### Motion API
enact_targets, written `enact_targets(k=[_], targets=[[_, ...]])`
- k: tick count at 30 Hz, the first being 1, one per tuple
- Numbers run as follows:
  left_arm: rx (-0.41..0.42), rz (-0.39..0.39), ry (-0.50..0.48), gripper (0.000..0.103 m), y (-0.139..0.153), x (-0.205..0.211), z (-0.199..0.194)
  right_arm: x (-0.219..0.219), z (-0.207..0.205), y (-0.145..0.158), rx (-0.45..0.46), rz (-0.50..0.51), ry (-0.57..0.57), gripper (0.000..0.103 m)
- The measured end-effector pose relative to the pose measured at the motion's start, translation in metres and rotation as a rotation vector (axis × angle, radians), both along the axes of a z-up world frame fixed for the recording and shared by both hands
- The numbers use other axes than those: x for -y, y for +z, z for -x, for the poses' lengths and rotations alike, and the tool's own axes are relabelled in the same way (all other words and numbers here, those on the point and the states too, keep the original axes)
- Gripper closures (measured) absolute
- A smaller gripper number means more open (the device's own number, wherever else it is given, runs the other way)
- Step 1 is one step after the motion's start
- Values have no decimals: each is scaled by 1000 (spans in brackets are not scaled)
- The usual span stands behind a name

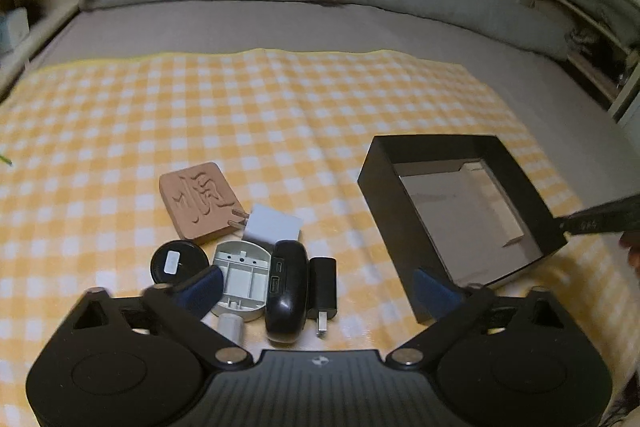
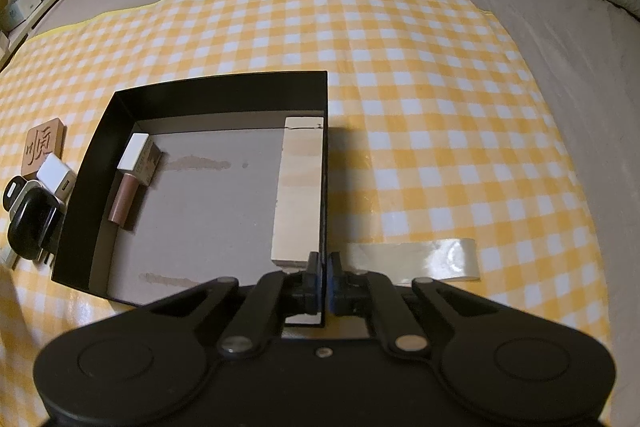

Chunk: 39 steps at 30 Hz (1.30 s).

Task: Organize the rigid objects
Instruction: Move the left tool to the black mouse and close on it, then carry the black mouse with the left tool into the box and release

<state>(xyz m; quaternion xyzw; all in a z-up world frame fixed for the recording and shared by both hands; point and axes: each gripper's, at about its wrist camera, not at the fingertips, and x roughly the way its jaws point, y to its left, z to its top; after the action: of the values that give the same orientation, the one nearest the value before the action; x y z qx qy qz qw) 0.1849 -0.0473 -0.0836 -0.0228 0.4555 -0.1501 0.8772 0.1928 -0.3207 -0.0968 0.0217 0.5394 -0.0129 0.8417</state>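
- Box [image 2: 224, 95] – black, open-topped, on checked cloth [image 2: 400, 67] over the bed; wooden block [image 2: 300, 187] inside along its right wall.
- Right gripper [image 2: 325, 267]: fingers clenched on that wall.
- Left gripper [image 1: 316, 287]: fingers released, above charger pile [image 1: 286, 291] beside the box.

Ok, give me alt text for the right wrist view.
The right gripper is shut on the near right wall of a black box on a yellow checked cloth; inside lie a wooden block and a brown tube.
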Motion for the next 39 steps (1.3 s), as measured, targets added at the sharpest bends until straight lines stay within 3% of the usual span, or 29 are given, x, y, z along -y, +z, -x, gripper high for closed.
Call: enact_targets(k=[5,10,16,21,29,39], targets=[[-55,44,3,48,-5,-4,-10,0,0,-1,-1,4,2,100],[-92,-18,-2,66,-17,1,-23,0,0,0,-1,5,4,100],[-130,-100,7,66,-39,4,-39,-1,0,-1,-5,2,7,100],[-140,-126,-11,71,-50,9,-46,-2,1,-2,-8,1,9,100],[-132,-153,-30,71,-53,18,-48,-2,1,-3,-12,0,10,100],[-60,14,40,71,-14,15,-43,-1,0,-4,-12,0,9,100]])
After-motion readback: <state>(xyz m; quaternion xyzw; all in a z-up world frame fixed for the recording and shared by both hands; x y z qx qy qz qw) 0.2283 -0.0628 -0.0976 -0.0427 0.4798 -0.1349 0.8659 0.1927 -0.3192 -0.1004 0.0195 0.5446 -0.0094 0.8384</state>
